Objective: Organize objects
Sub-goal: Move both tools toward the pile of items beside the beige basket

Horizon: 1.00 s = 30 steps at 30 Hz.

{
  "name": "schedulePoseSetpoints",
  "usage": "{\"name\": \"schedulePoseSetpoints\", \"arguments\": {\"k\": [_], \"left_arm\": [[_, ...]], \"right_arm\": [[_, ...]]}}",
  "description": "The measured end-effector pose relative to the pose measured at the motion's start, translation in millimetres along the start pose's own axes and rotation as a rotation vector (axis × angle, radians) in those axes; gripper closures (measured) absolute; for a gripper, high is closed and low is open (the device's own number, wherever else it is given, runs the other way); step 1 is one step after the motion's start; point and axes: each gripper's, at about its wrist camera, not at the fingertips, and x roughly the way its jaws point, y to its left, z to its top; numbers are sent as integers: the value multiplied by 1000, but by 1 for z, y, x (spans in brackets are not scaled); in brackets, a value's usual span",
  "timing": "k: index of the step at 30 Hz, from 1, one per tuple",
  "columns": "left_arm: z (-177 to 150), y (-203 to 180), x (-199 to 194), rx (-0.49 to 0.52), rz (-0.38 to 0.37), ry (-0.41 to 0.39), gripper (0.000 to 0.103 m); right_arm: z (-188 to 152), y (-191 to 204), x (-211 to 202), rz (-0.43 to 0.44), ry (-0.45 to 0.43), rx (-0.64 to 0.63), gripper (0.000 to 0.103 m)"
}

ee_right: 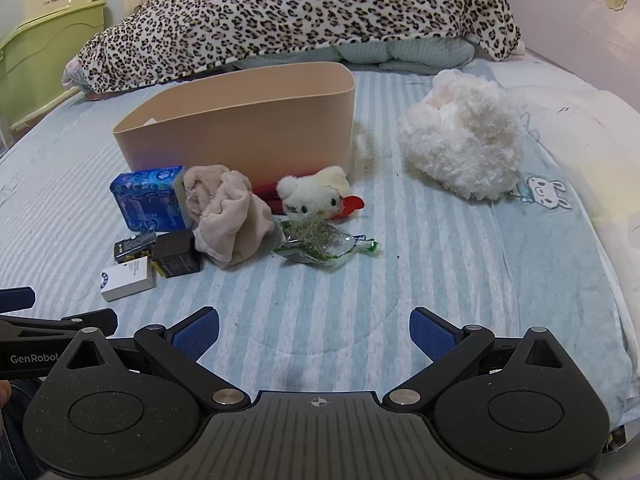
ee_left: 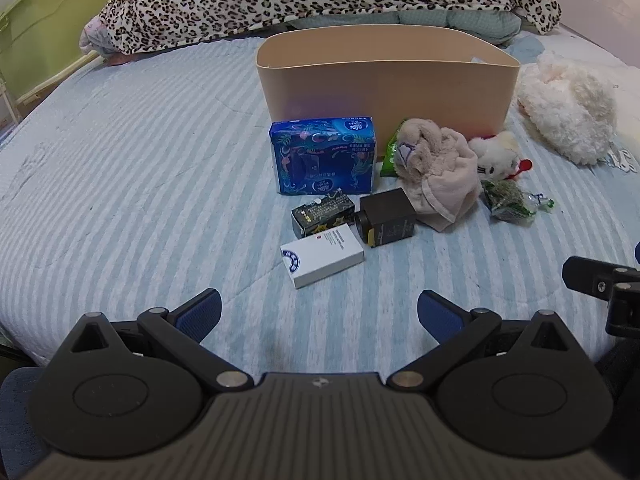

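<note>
While both grippers hover low over striped bed (ee_left: 140, 184), left gripper (ee_left: 319, 312) spread wide, grasping nothing; right gripper (ee_right: 314, 330) likewise released, nothing between fingers. Beige bin (ee_left: 384, 80) upright mid-bed. Clutter just in front of bin: blue tissue pack (ee_left: 323, 156), pink cloth (ee_left: 438, 176) beside it, white cat plush (ee_right: 310, 196) against bin's wall, green herb packet (ee_right: 320, 242) near plush. Closer: black box (ee_left: 387, 216), patterned dark box (ee_left: 323, 214), white box (ee_left: 322, 256) touching in cluster. Fluffy white plush (ee_right: 464, 144) apart, to right. Leopard blanket (ee_right: 300, 12) behind.
</note>
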Motion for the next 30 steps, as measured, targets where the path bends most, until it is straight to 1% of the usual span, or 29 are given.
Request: {"name": "schedulePoseSetpoints", "arguments": {"k": [9, 20, 26, 30], "left_arm": [[9, -4, 35, 4, -6, 33, 0], [21, -1, 72, -11, -15, 54, 0], [24, 7, 88, -30, -9, 79, 0], [23, 12, 97, -35, -6, 94, 0]], "right_arm": [[14, -7, 32, -26, 29, -19, 0], [27, -2, 76, -45, 57, -96, 1], [31, 2, 101, -57, 92, -125, 5], [31, 2, 115, -49, 86, -140, 7]]}}
